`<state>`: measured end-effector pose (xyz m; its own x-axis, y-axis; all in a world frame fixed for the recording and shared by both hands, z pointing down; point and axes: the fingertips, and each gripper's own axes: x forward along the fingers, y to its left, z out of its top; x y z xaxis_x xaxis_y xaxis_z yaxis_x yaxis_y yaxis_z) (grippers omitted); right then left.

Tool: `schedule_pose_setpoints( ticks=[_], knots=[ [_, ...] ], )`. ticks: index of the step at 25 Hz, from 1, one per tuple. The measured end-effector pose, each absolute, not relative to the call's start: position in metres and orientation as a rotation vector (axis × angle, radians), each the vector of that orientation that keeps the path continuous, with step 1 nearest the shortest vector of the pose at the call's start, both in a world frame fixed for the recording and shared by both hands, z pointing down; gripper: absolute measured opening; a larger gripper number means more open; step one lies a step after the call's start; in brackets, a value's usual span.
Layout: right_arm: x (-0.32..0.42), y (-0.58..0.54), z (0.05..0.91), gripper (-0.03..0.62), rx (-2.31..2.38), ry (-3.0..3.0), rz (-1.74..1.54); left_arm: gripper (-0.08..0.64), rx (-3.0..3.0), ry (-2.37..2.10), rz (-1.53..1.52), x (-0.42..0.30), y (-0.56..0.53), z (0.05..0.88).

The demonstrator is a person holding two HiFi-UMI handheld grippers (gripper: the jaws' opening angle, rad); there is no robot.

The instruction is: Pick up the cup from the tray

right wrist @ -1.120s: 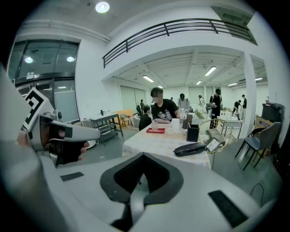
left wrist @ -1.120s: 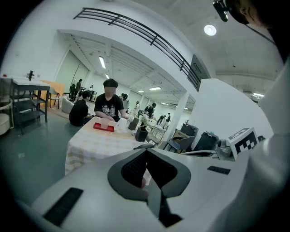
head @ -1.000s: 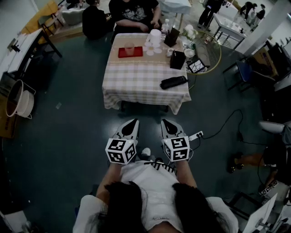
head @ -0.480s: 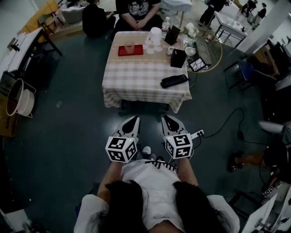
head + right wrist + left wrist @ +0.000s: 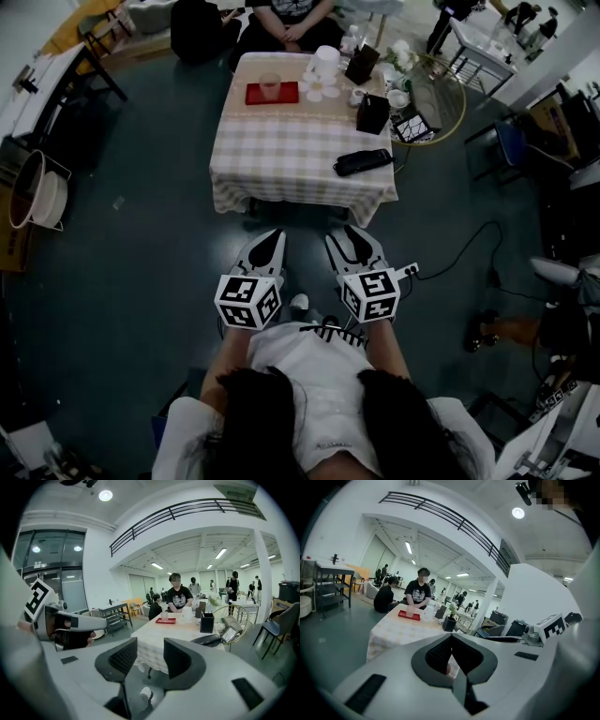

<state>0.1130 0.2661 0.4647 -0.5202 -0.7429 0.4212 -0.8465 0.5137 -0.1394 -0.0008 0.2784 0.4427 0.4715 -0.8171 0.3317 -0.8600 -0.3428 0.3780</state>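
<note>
The cup (image 5: 271, 86) is sitting on the red tray (image 5: 289, 95) at the bench's (image 5: 300, 150) far left (well apart from both grippers). The left gripper (image 5: 451, 638) is pressing its fingers together, empty; the right gripper (image 5: 150, 649) has just been opening its fingers, nothing between.

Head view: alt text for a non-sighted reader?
Seen from above, a person holds two tongs well short of a checked-cloth table; a cup stands on a red tray at its far side. The left tongs are shut; the right tongs have just been opening, nothing between them.
</note>
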Motion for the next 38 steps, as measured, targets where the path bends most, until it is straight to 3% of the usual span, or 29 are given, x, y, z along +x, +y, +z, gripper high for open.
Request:
schedule_pose_setpoints(
  ticks=[5, 38],
  knots=[
    [0.104, 0.245, 0.46, 0.206, 1.286, -2.492, 0.459, 0.008, 2.199, -1.407, 0.104, -0.01, 0.256, 0.447],
    [0.024, 0.04, 0.44, 0.288, 1.316, -2.478, 0.425, 0.008, 2.333, -1.355, 0.203, -0.083, 0.032, 0.431]
  ],
)
